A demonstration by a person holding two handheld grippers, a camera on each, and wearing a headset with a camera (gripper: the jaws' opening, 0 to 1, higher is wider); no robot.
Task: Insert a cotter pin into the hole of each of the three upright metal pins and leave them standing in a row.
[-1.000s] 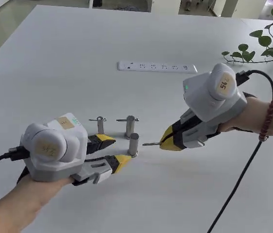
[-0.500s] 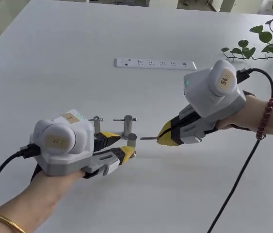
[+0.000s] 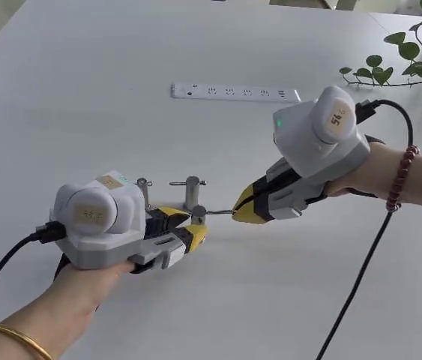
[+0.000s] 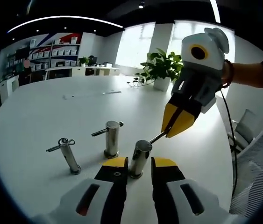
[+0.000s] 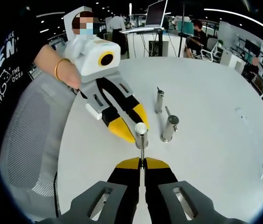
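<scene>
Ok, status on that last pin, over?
Left gripper shut on last metal pin. Right gripper holds cotter pin, tip at its hole, not through. Other two pins already pinned. Nothing in the way.

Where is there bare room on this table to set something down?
Bare table lies between the power strip and the three metal pins, and nearer the person, between the left gripper and the black cable. Crowded at the pins, where the right gripper holds a cotter pin.
</scene>
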